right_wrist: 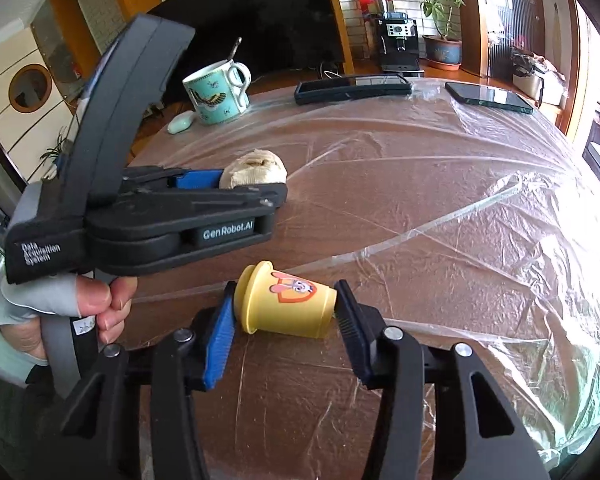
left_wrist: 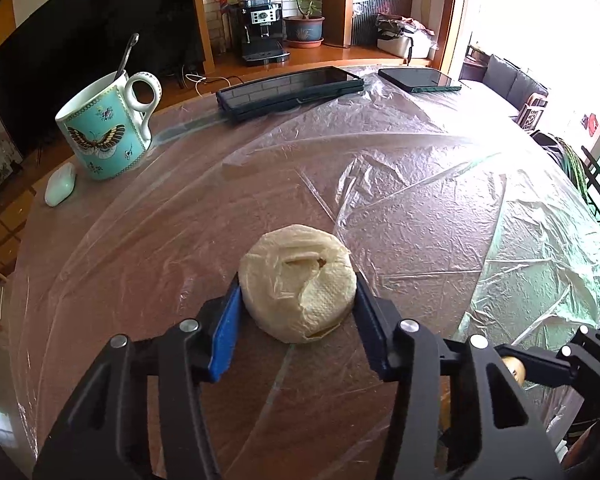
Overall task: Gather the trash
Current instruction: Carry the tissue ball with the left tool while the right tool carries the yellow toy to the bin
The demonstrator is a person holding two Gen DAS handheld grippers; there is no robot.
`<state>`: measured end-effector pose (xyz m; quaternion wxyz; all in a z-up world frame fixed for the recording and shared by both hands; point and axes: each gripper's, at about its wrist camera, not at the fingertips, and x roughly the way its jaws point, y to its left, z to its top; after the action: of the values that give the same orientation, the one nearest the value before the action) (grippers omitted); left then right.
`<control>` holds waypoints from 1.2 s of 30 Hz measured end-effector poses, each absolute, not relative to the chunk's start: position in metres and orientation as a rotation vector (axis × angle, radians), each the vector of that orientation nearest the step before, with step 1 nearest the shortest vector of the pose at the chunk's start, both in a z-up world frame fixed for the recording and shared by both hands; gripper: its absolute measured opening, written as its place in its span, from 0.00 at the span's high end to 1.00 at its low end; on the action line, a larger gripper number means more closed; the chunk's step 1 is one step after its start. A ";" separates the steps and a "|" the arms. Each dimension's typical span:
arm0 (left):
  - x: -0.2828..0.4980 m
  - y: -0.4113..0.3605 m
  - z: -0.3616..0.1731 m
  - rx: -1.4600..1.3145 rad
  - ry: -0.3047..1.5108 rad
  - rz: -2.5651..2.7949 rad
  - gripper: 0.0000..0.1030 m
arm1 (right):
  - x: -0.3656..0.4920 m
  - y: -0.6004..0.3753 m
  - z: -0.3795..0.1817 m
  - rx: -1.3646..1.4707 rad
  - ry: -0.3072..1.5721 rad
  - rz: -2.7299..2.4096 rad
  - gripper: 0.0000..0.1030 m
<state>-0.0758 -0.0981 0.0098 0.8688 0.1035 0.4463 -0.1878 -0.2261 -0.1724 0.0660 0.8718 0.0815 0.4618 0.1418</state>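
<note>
Trash mid-table: a soft, light paper wad [left_wrist: 298,282], pinched at its sides by the left gripper [left_wrist: 298,312]; right gripper [right_wrist: 286,322] clamps a stiff, slippery yellow cup [right_wrist: 288,306] end to end

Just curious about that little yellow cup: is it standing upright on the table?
No, the yellow cup lies on its side between the right gripper's fingers.
</note>
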 end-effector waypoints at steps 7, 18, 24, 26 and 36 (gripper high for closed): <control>-0.084 -0.095 0.019 0.201 0.920 -0.390 0.49 | -0.226 -0.188 0.071 0.195 0.953 0.288 0.53; -0.101 -0.095 0.027 0.193 0.930 -0.400 0.49 | -0.225 -0.208 0.074 0.204 0.965 0.302 0.53; -0.115 -0.093 0.036 0.170 0.922 -0.414 0.49 | -0.226 -0.215 0.078 0.177 0.961 0.309 0.53; -0.121 -0.092 0.038 0.164 0.917 -0.415 0.49 | -0.226 -0.218 0.079 0.175 0.961 0.315 0.53; -0.161 -0.089 0.054 0.139 0.877 -0.440 0.49 | -0.237 -0.228 0.085 0.156 0.959 0.348 0.53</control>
<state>-0.1608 -0.0887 0.0535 0.8798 0.0666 0.4207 -0.2109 -0.2370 -0.2284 0.0853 0.8698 0.0745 0.4586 0.1663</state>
